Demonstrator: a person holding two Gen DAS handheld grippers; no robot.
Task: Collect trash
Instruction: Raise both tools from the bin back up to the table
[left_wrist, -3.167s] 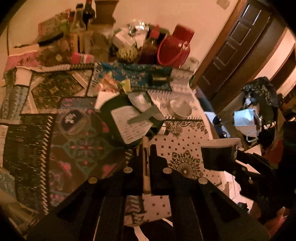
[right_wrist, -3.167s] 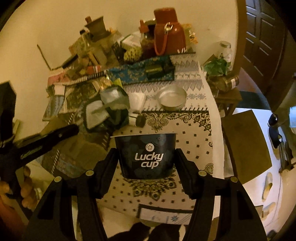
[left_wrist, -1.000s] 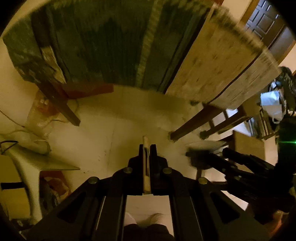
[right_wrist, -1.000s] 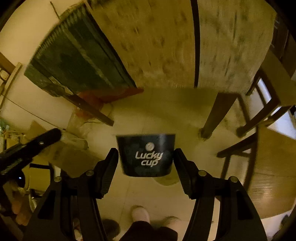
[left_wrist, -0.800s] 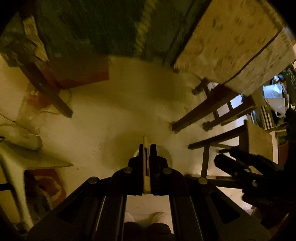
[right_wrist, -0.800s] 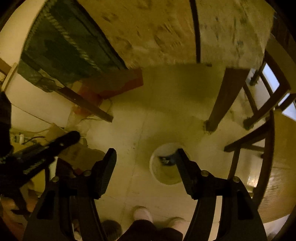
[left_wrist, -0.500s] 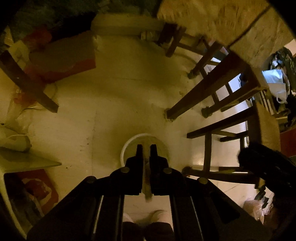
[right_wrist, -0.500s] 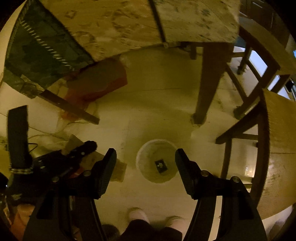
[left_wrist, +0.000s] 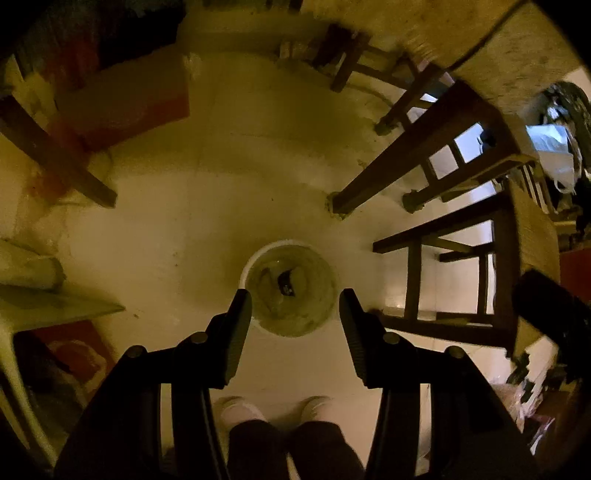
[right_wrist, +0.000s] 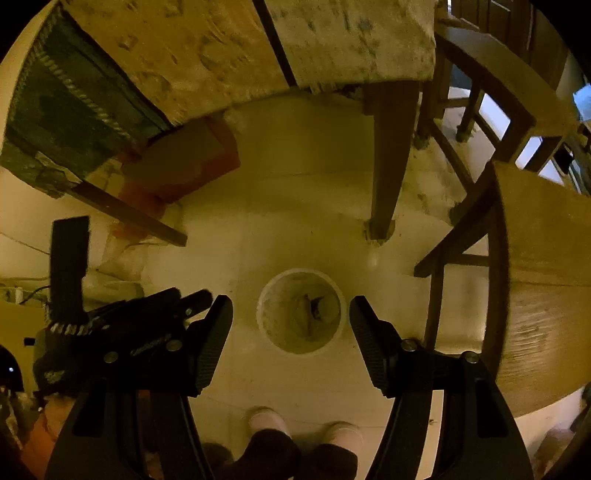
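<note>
A round white bin (left_wrist: 255, 264) stands on the pale floor, straight below both grippers, with a dark cup (left_wrist: 286, 284) and other scraps lying at its bottom. In the left wrist view my left gripper (left_wrist: 293, 295) points down over the bin; its jaws are opening and nothing is between them. The right wrist view shows the same bin (right_wrist: 264, 321) with the dark cup (right_wrist: 317, 308) inside. My right gripper (right_wrist: 291, 302) hangs open above it, holding nothing. The left gripper (right_wrist: 159, 310) shows there as a dark shape at the left.
A table with a hanging patterned cloth (right_wrist: 258, 55) stands ahead, its wooden leg (right_wrist: 384, 166) close behind the bin. A wooden chair (left_wrist: 461, 258) is at the right. A red and white box (left_wrist: 125, 99) lies under the table. The person's feet (right_wrist: 303, 428) stand just behind the bin.
The right gripper let the Lucky cup fall into the bin. The left gripper sank toward the bin, its jaws spread, and the thin stick it held is gone from between them.
</note>
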